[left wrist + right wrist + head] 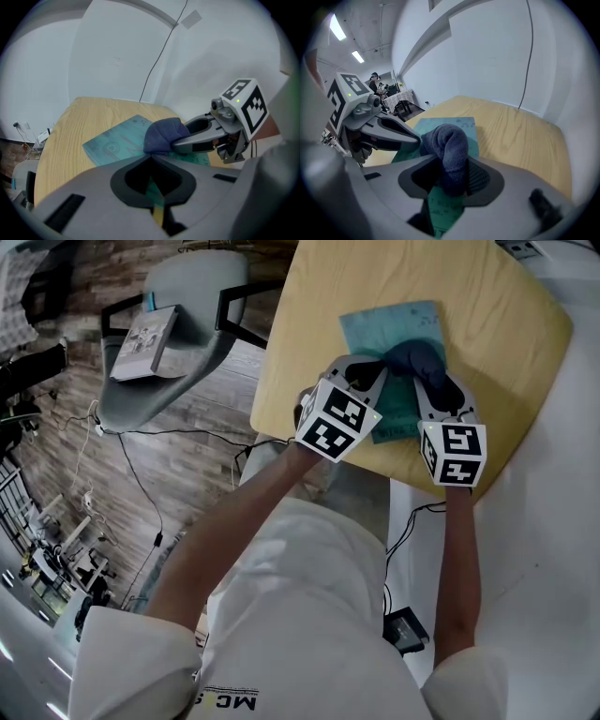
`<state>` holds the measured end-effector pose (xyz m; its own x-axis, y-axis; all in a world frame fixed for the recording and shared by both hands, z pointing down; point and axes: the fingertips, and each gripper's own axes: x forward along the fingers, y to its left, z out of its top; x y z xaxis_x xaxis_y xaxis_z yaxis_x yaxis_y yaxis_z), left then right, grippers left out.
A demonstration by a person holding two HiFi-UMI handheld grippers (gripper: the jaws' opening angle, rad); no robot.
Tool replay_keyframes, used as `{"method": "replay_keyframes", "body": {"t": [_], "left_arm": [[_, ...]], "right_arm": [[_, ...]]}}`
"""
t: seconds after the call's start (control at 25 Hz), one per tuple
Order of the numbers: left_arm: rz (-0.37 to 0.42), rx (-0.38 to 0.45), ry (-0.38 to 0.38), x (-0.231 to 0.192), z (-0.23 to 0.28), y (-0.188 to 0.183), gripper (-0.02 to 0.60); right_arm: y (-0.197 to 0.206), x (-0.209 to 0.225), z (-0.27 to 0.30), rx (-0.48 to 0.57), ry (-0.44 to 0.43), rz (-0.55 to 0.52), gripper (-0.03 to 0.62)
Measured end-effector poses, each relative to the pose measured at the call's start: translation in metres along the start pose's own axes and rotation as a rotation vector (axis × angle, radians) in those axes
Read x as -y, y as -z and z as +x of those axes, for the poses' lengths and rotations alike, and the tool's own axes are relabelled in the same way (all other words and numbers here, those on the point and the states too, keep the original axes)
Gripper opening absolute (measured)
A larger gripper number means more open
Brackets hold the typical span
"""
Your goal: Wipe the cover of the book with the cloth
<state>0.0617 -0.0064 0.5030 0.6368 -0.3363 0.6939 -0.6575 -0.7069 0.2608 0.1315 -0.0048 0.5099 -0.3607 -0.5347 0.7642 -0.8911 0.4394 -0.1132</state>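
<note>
Gripping the soft cloth (417, 357) bunched in its closed jaws, the right gripper (450, 173) presses it onto the stiff book (384, 329), which lies flat on the surface (309, 334). The left gripper (151, 159), jaws together, sits at the near edge, and the book looks likely to slide.

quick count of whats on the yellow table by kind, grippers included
book: 1
cloth: 1
grippers: 2, the left gripper and the right gripper
total: 4
</note>
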Motion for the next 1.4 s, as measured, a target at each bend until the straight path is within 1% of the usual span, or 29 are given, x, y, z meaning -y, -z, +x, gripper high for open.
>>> {"method": "replay_keyframes", "body": {"t": [0.2,0.32,0.44,0.76,1.2,1.4], "left_arm": [[-0.004,-0.005,0.018,0.011,-0.003,0.005,0.009],[0.012,-0.004,0.008,0.016,-0.004,0.008,0.009],[0.035,0.0,-0.01,0.015,-0.004,0.008,0.009],[0.05,-0.004,0.001,0.013,-0.002,0.006,0.009],[0.046,-0.008,0.016,0.016,-0.002,0.008,0.009],[0.038,-0.006,0.018,0.016,-0.002,0.007,0.009]], "right_arm": [[0.02,-0.005,-0.016,-0.014,0.026,0.04,0.16],[0.032,-0.009,-0.024,-0.024,0.034,0.058,0.16],[0.045,-0.013,-0.033,-0.034,0.041,0.07,0.16],[0.075,-0.021,-0.052,-0.068,0.047,0.114,0.16],[0.111,-0.033,-0.076,-0.134,0.06,0.166,0.16],[0.127,-0.039,-0.087,-0.182,0.061,0.182,0.16]]}}
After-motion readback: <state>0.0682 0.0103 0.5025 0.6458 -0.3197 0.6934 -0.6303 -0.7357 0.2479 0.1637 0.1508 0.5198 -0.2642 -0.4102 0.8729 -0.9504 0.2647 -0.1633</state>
